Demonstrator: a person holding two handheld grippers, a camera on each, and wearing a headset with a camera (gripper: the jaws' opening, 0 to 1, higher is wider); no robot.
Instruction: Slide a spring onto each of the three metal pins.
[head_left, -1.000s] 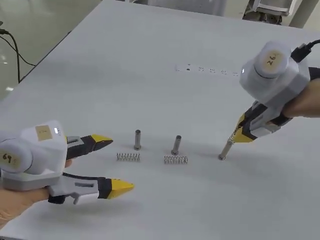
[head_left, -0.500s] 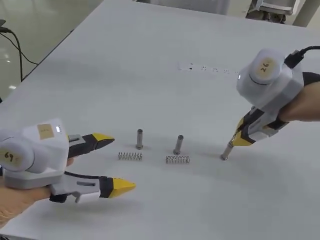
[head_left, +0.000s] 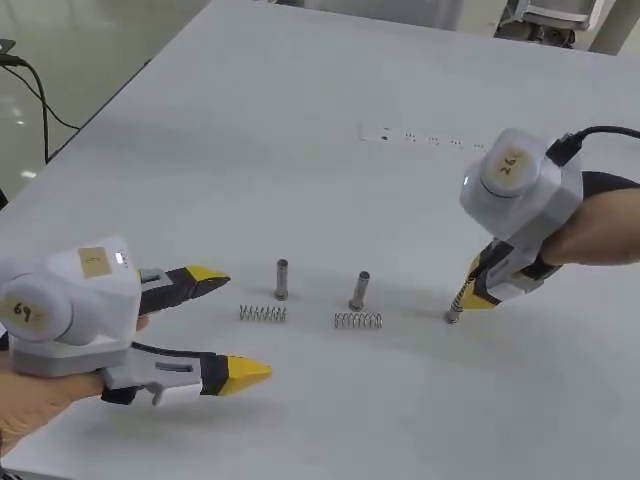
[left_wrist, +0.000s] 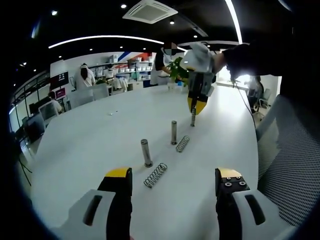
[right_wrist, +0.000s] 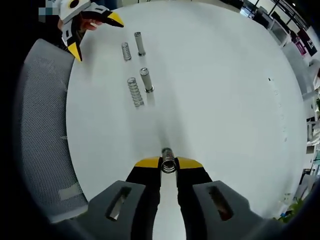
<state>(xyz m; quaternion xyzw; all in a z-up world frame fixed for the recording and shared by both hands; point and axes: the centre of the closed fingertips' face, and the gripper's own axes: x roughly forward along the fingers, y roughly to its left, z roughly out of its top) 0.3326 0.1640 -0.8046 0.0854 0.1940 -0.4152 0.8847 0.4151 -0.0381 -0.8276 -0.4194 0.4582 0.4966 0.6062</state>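
On a matte white workbench (head_left: 300, 120) in a brightly lit open workshop, the right gripper (head_left: 476, 292) is angling steeply down, its yellow-tipped jaws clamped on a coiled steel spring (right_wrist: 168, 161) at the rightmost pin (head_left: 453, 316). The left gripper (head_left: 236, 324) is lying level at nine o'clock of the pins, jaws wide apart. A loose spring (head_left: 262, 314) is lying at six o'clock of the smooth upright left pin (head_left: 281, 279), and a second loose spring (head_left: 357, 320) at six o'clock of the middle pin (head_left: 360, 290).

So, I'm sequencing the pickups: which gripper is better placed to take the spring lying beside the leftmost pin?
Left. The left gripper is open, with that spring lying just ahead of its fingers; the right gripper is shut on another spring at the far pin.
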